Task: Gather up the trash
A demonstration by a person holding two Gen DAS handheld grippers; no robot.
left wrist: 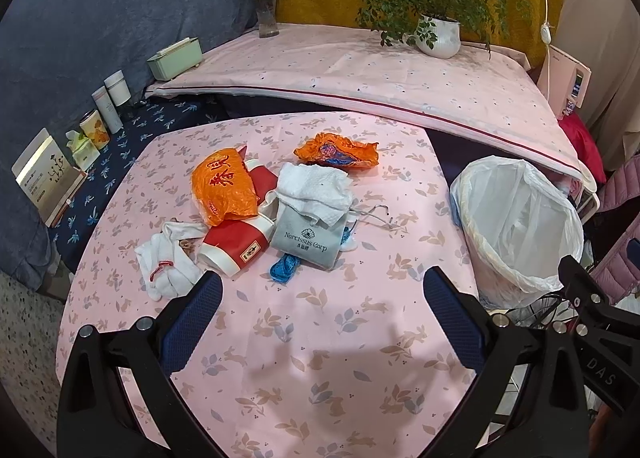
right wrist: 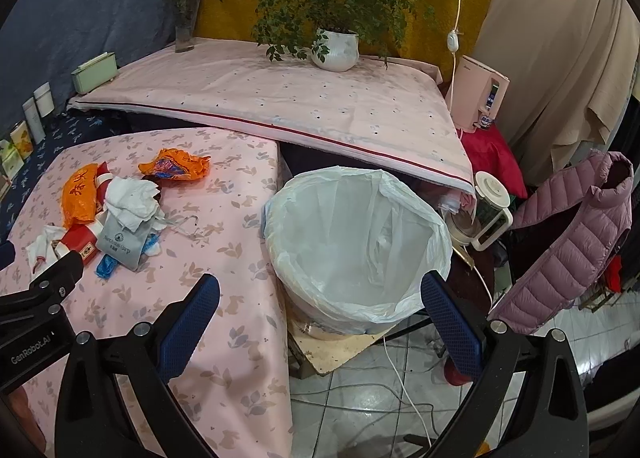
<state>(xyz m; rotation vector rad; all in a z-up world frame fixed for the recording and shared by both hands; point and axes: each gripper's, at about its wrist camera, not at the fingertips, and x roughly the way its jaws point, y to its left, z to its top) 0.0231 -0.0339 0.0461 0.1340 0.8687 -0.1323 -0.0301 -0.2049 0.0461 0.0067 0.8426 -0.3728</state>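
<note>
Trash lies in a heap on the pink table (left wrist: 304, 338): an orange bag (left wrist: 222, 186), a crumpled orange wrapper (left wrist: 336, 150), white tissue (left wrist: 316, 190), a grey pouch (left wrist: 306, 240), a red and white cup (left wrist: 232, 248), a white cloth (left wrist: 168, 260) and a blue scrap (left wrist: 284, 268). My left gripper (left wrist: 320, 286) hovers open just short of the heap, holding nothing. To the right stands a bin with a white liner (left wrist: 516, 218). My right gripper (right wrist: 320, 290) is open and holds nothing, in front of the bin (right wrist: 356, 242). The heap (right wrist: 120, 214) shows at its left.
A higher pink-covered table (left wrist: 360, 70) behind holds a potted plant (left wrist: 438, 34) and a flower vase (left wrist: 266, 14). Jars and boxes (left wrist: 108, 106) line the left side. A pink puffer jacket (right wrist: 568, 242), a kettle (right wrist: 480, 214) and floor cables (right wrist: 404, 378) sit right of the bin.
</note>
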